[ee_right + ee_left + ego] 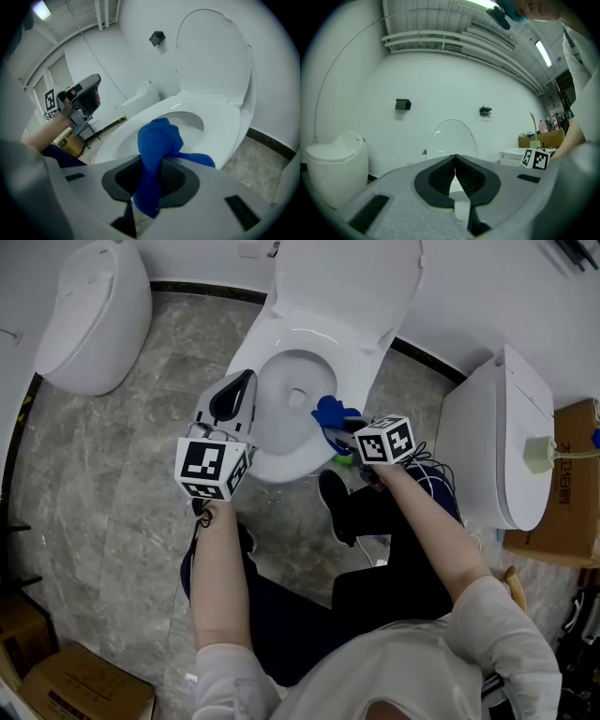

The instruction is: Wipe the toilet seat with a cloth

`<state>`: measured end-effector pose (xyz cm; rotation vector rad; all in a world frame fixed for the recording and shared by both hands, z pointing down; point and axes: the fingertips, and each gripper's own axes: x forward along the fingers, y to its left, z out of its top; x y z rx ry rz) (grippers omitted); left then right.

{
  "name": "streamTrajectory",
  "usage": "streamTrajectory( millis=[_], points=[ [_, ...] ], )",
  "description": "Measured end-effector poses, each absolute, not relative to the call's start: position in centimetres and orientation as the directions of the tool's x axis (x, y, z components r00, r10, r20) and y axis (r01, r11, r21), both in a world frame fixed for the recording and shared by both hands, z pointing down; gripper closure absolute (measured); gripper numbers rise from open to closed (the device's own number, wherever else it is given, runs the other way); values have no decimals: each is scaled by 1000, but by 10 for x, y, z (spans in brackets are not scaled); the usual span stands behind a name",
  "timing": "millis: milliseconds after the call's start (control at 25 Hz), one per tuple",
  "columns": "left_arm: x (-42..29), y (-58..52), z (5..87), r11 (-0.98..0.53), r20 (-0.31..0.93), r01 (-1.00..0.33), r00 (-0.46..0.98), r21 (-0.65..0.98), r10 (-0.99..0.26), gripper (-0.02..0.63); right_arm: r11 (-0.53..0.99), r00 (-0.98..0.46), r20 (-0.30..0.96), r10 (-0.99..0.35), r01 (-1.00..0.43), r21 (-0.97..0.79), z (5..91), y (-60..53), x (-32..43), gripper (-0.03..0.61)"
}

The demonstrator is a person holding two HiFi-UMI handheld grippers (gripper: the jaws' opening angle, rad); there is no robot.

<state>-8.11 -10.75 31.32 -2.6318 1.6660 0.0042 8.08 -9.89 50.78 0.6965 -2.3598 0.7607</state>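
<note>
Blue cloth [157, 140] clamped in R gripper [156, 164], by toilet seat [227, 124], L gripper [455, 160] closed, empty

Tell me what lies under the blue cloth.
The rim of the toilet seat shows beneath the blue cloth, held by the right tool. The patch directly underneath is covered.

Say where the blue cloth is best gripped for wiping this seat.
Grip the blue cloth at its bunched middle, from the front of the toilet seat, as the right hand-held gripper does: folds give bulk to clamp, and a loose end lies free for wiping.
</note>
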Motion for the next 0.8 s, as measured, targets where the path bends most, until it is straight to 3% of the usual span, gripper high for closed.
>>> streamTrajectory(
  millis=[800],
  points=[
    [-72,-115,327,-446,39,-894,444,-37,-895,604,679,-732,604,-315,-619,-396,505,-110,83,491]
  ],
)
